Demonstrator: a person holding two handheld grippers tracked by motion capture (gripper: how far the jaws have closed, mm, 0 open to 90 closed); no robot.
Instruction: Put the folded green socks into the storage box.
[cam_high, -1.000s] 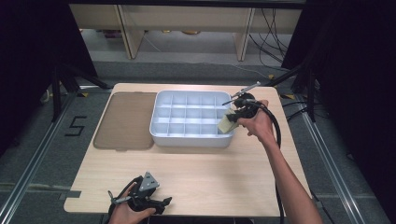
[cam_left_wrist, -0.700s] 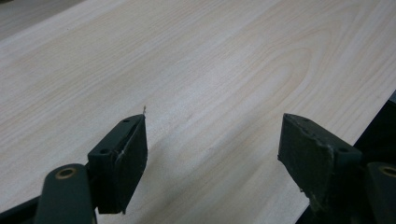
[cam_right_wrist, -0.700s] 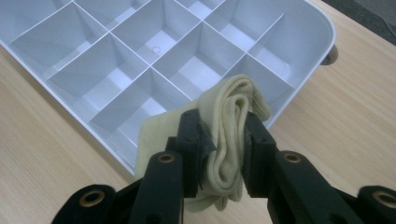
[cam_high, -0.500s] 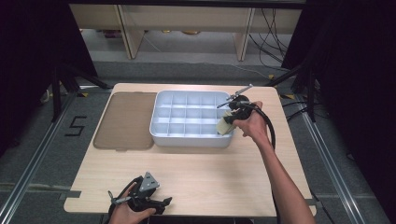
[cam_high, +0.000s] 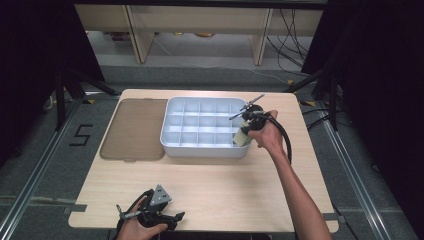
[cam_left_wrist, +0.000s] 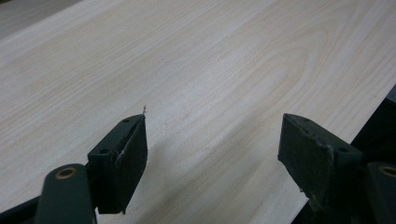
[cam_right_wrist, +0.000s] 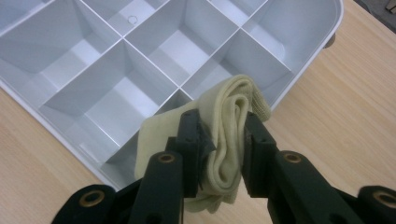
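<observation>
A pale yellow rolled sock (cam_right_wrist: 229, 126) is pinched between the jaws of my right gripper (cam_right_wrist: 223, 135), which is shut on it. In the high view the sock (cam_high: 242, 137) hangs over the near right corner of a white divided tray (cam_high: 171, 142), with the right gripper (cam_high: 245, 131) just above it. The tray's compartments (cam_right_wrist: 112, 100) look bare. My left gripper (cam_high: 167, 216) rests near the table's front edge, and in its own view its jaws (cam_left_wrist: 212, 161) stand wide open over bare wood.
A flat brown lid or mat (cam_high: 135, 129) lies left of the tray. The light wooden table (cam_high: 225, 185) has free room in front of the tray. A black cable (cam_high: 286, 137) loops from the right gripper. Dark floor and rails surround the table.
The right gripper with the sock has shifted slightly back toward the near right corner of the tray. The left gripper has stayed put.
</observation>
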